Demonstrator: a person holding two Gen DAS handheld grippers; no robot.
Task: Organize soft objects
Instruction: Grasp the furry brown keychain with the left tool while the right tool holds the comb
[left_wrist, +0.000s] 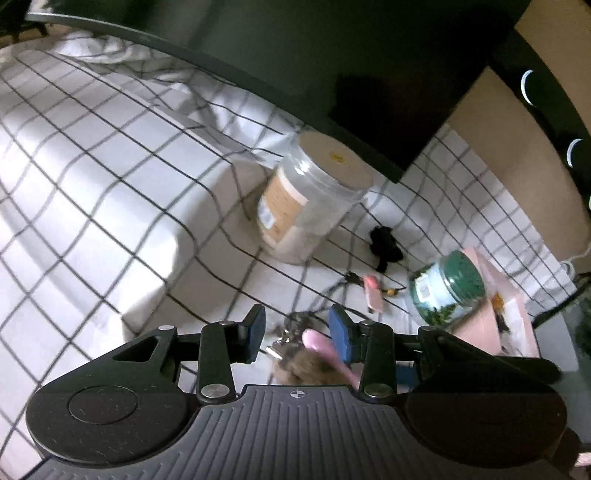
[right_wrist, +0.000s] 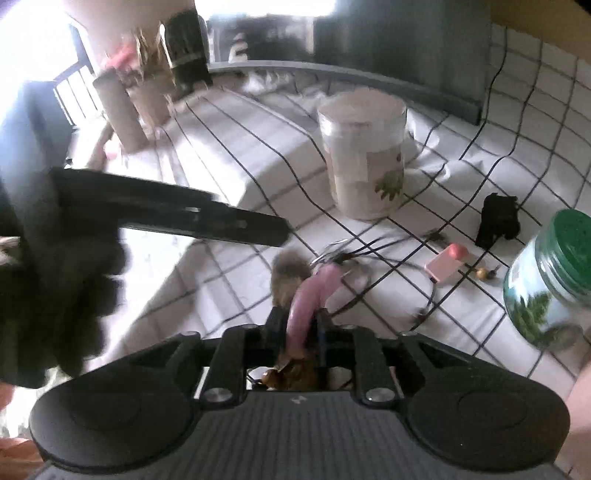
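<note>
A soft pink strip (right_wrist: 307, 304) with a brown fur pom-pom (right_wrist: 289, 270) and a metal key ring lies on the checked cloth. My right gripper (right_wrist: 300, 325) is shut on the pink strip. My left gripper (left_wrist: 297, 332) is open just above the same keychain: the pink strip (left_wrist: 317, 341) and fur ball (left_wrist: 301, 365) show between its blue pads (left_wrist: 339, 328). A black soft object (left_wrist: 385, 246) lies further back and also shows in the right wrist view (right_wrist: 498, 220).
A tall clear jar with a beige lid (left_wrist: 314, 201) stands mid-table. A green-lidded glass jar (left_wrist: 448, 286) sits at right beside pink paper (left_wrist: 495, 317). A small pink case (right_wrist: 445, 264) and black cords lie nearby. Cardboard tubes (right_wrist: 118, 110) stand at the far left.
</note>
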